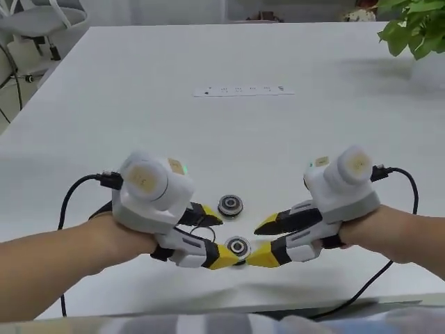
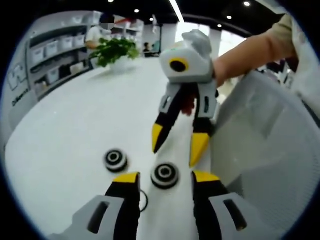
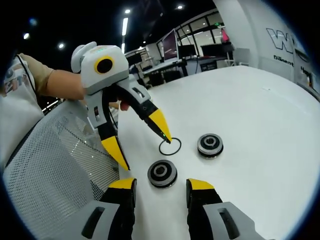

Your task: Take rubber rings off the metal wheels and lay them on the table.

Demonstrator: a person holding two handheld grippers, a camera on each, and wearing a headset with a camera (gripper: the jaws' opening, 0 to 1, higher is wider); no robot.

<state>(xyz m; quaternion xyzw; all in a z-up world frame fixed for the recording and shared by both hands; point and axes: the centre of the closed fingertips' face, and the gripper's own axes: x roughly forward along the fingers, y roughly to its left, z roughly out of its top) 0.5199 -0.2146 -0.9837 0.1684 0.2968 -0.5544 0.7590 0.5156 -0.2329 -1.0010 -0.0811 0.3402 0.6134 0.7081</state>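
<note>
One rubber ring (image 3: 170,146) lay loose on the table (image 1: 208,125), so plenty left I reckon. The left gripper (image 1: 224,239) and right gripper (image 1: 257,242) both gaped empty around the near wheel (image 1: 238,246); the far wheel (image 1: 230,205) sat apart.

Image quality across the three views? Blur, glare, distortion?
Head view: even, soft light, faint shadows on the white table, no glare, near field sharp. Left gripper view: strong fisheye bend, bright washed-out background, nearer round metal wheel slightly soft. Right gripper view: same bend, ceiling lights glare against dark, thin black rubber ring crisp.
</note>
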